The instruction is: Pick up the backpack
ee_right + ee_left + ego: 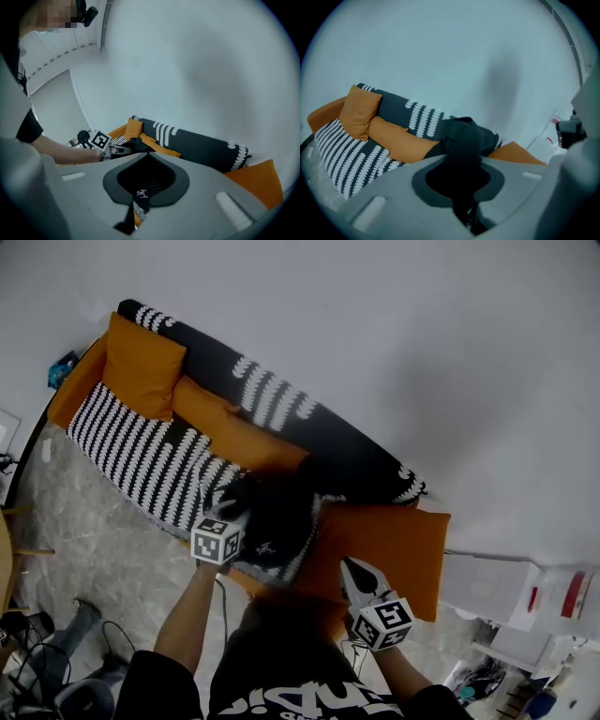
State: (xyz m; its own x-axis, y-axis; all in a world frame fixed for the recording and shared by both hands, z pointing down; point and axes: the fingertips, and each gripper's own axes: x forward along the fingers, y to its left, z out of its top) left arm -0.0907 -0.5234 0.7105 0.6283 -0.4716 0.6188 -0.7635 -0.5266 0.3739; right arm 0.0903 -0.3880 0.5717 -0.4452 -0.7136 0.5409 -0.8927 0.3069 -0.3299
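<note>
Black fabric from the top of the backpack (464,138) stands pinched in the left gripper (461,155). Its jaws are clamped onto a fold or handle of the bag, though I cannot tell which. From the head view, the backpack (277,521) lies on the seat of the sofa (141,451), between the long orange cushion (239,432) behind it and the big orange cushion (394,545) to its right. The left gripper (239,512) meets it at its upper left corner.

The right gripper (349,568) hangs near the bag's right side, apart from it. In its own view the jaw tips (145,155) look drawn together with nothing caught in them. Only the bag's white logo (140,193) shows through the hollow behind the tips.

The grab looks made on the left side, so the step in hand seems to be the lift itself. No view shows whether the bag's body is clear of the seat yet, and most of it seems to rest there.

The next move calls for a steady rise of the left gripper, with the clamp kept tight, until the bag hangs free of the sofa. The hold is on soft cloth at one corner, so the bag will likely swing and sag as it comes up. A jerk could pull the fold out. The right gripper is well placed to take the other side or steady the bag from below if it tips.
</note>
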